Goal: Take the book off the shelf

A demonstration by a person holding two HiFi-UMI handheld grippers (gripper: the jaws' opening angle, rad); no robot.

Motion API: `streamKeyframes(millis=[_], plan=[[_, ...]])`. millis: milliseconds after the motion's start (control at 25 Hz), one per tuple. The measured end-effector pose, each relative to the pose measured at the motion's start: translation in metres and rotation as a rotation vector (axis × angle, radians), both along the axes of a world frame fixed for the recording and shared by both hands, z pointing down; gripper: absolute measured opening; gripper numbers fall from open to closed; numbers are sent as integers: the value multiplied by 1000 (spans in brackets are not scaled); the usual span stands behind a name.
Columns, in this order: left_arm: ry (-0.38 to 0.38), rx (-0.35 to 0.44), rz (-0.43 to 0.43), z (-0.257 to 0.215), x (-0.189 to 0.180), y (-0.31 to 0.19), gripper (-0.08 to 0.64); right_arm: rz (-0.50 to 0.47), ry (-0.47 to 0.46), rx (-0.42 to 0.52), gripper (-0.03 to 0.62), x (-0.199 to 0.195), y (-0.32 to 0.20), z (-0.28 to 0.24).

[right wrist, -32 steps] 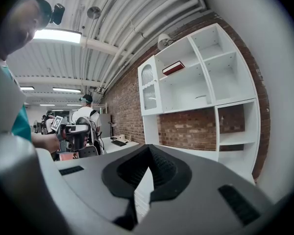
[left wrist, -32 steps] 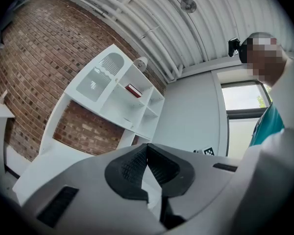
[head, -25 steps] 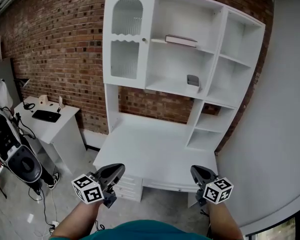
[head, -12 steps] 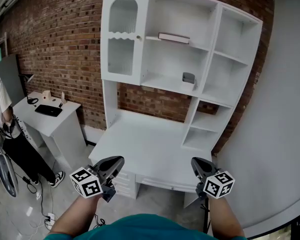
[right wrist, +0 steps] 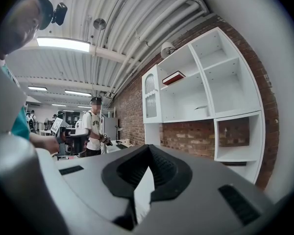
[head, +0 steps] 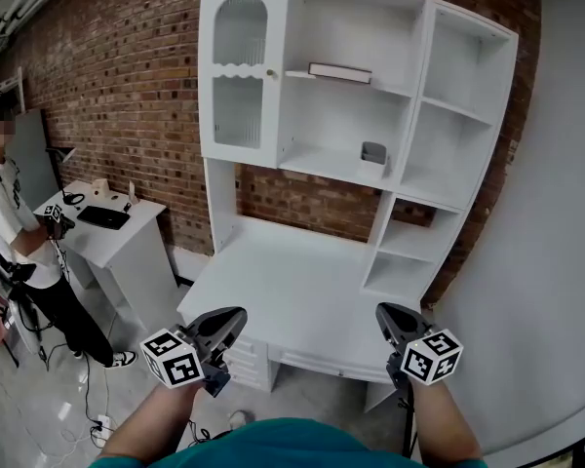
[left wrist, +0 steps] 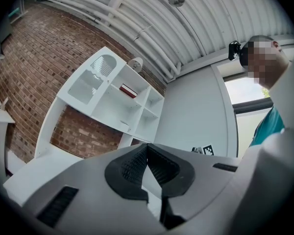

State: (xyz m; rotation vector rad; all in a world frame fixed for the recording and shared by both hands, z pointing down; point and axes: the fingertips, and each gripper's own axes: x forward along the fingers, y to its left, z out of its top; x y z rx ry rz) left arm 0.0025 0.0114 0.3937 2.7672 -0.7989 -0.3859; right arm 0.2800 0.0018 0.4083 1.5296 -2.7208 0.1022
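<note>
- Left gripper [head: 237, 314]: low at the lower left of the head view, before the front edge of the desk; jaws drawn together, the ribbed pads meeting at their tips in the left gripper view, nothing between them; its marker cube [head: 171, 358] sits nearest the camera.
- Right gripper [head: 383, 311]: low at the lower right, level with its partner and well apart from it; jaws likewise closed tip to tip and empty in the right gripper view; its marker cube [head: 433, 356] sits above the forearm.
- Book [head: 339, 71]: lies flat on the upper board of the wide middle bay of the white shelf unit [head: 207, 115], to the right of the arched glass door [head: 242, 71]; its cover reads reddish in both gripper views; well apart from both grippers, high above and beyond them.
- Small grey holder [head: 372, 153]: stands on the board below the book, toward the right side of the same bay.
- Desk top [head: 292, 291]: white surface under the shelf unit, between the grippers and the brick wall [head: 117, 86].
- Side table [head: 117, 237]: white, against the wall at the left; a dark flat device [head: 103, 216] lies on it; a person in a white shirt [head: 15, 232] stands just beside it.
</note>
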Motion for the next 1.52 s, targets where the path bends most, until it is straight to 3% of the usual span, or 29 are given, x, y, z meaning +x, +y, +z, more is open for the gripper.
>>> streamKeyframes(millis=[240, 520, 920, 1240, 1520], plan=[[30, -5, 28, 8, -11, -57, 14, 28, 20, -8, 21, -7, -46, 6], [63, 21, 136, -2, -26, -170, 14, 106, 29, 33, 21, -28, -129, -10], [33, 57, 272, -39, -47, -309, 14, 194, 15, 89, 21, -66, -243, -48], [15, 77, 305, -57, -49, -358, 14, 206, 5, 108, 21, -78, -285, -72], [-14, 108, 284, -74, -19, -362, 14, 171, 56, 123, 21, -59, -304, -89]])
